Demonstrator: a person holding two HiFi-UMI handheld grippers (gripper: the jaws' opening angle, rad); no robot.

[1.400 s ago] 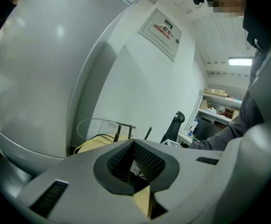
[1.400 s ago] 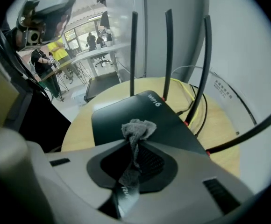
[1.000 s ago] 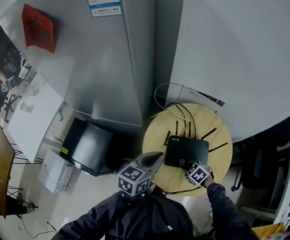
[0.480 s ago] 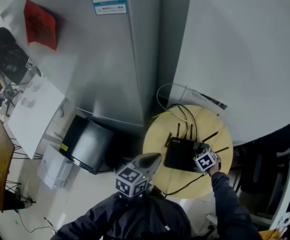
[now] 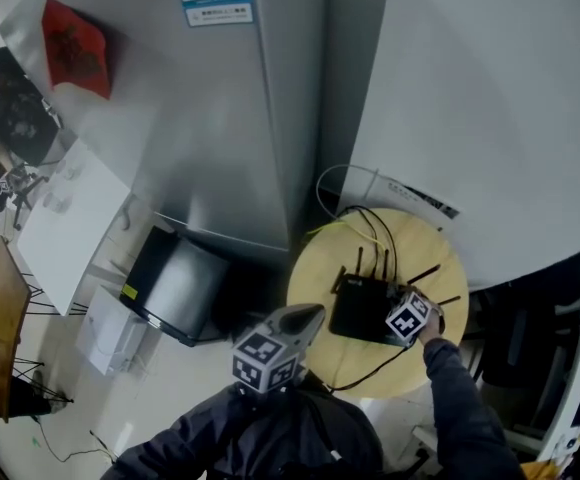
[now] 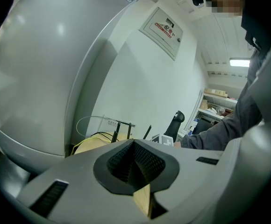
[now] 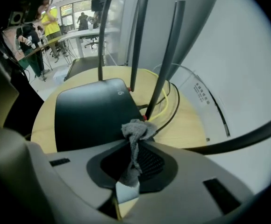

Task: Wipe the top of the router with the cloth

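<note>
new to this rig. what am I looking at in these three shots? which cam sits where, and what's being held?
There is no robot here: a person holds a two-jaw gripper in each hand. The head view comes from a camera on the person's head, looking steeply down. The other two views come from cameras riding on each gripper, looking along its jaws. The cubes with square markers are parts of the grippers.

On the round table lies a black router with upright antennas and cables behind it.

The right gripper is shut on a small grey cloth, held at the router's near corner; I cannot tell whether the cloth touches it. The left gripper is shut with nothing in it, pointing toward the table.
</note>
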